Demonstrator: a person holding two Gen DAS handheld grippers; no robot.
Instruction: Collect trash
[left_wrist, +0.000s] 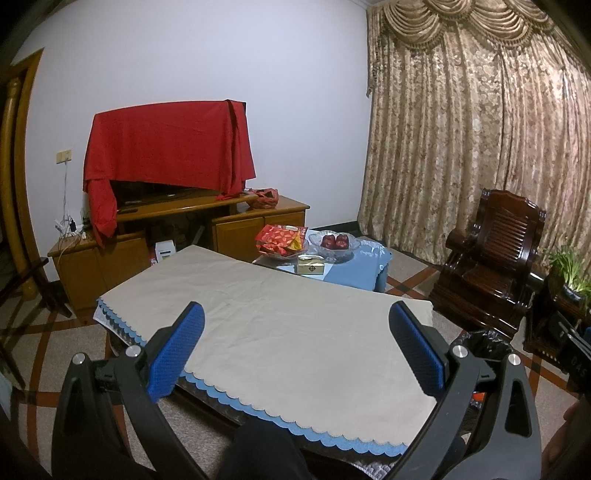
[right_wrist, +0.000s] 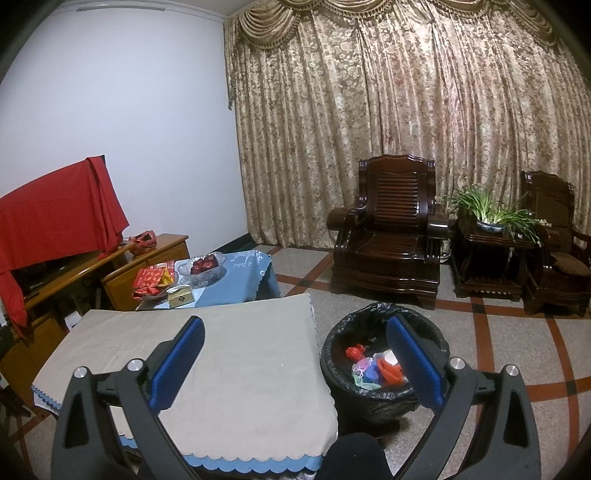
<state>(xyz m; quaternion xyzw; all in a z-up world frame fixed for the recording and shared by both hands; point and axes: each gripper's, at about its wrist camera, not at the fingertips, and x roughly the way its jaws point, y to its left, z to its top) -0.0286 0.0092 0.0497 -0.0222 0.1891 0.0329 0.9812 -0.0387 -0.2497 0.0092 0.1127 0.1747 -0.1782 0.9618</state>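
Both claws (left_wrist: 295, 345) (right_wrist: 295, 360) agape, nothing held.

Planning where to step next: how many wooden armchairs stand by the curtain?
2: one armchair left of the plant stand, another right of it, partly cut off. More could sit out of view.

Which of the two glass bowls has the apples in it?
The right-hand glass bowl on the blue cloth; the bowl beside it holds red snack packets.

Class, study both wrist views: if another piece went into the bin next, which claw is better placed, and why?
Probably the right claw: the lined bin lies close beneath its open fingers, trash visible inside. The left claw, also open, hovers over the beige tablecloth.
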